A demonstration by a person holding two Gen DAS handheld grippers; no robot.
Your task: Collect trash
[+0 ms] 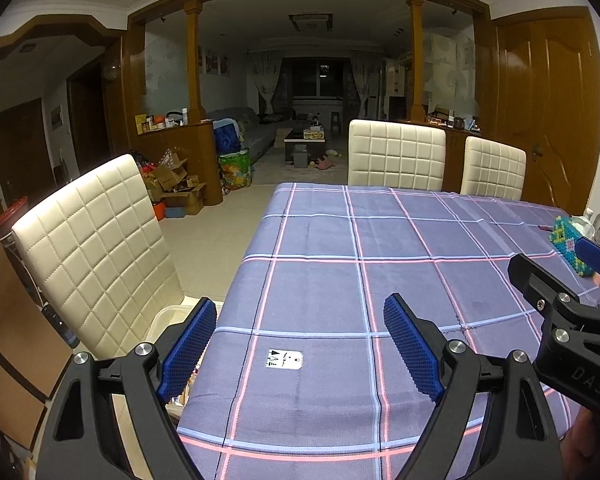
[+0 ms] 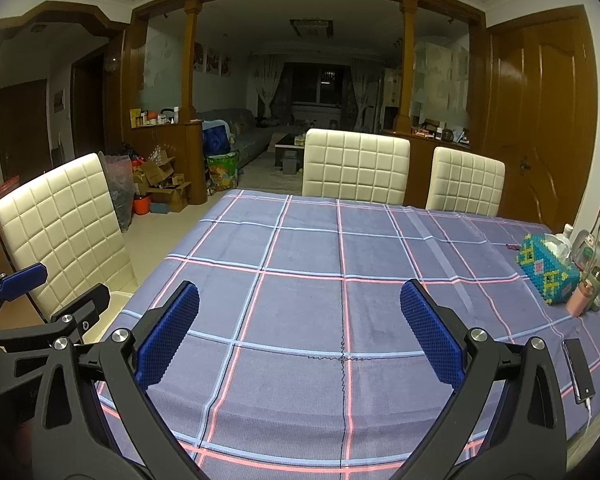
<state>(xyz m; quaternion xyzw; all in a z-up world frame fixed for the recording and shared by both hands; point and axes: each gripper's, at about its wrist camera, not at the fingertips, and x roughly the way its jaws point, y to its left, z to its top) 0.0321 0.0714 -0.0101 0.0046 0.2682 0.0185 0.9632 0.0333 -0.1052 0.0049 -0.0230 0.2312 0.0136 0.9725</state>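
left wrist view: left gripper (image 1: 300, 344) spread wide, empty, above plaid tablecloth (image 1: 320, 240); small white wrapper (image 1: 284, 359) lies flat between its pads; cream chair (image 1: 96, 248) at left.
right wrist view: right gripper (image 2: 300, 328) spread, empty; beaded tissue box (image 2: 548, 272), phone (image 2: 578, 370) at right edge.

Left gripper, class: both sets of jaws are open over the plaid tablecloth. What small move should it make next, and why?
Probably ease the left gripper forward and down toward the small white tag lying on the tablecloth. It is the only loose scrap near the open, empty jaws, sitting almost between them. The right gripper has nothing ahead of it.
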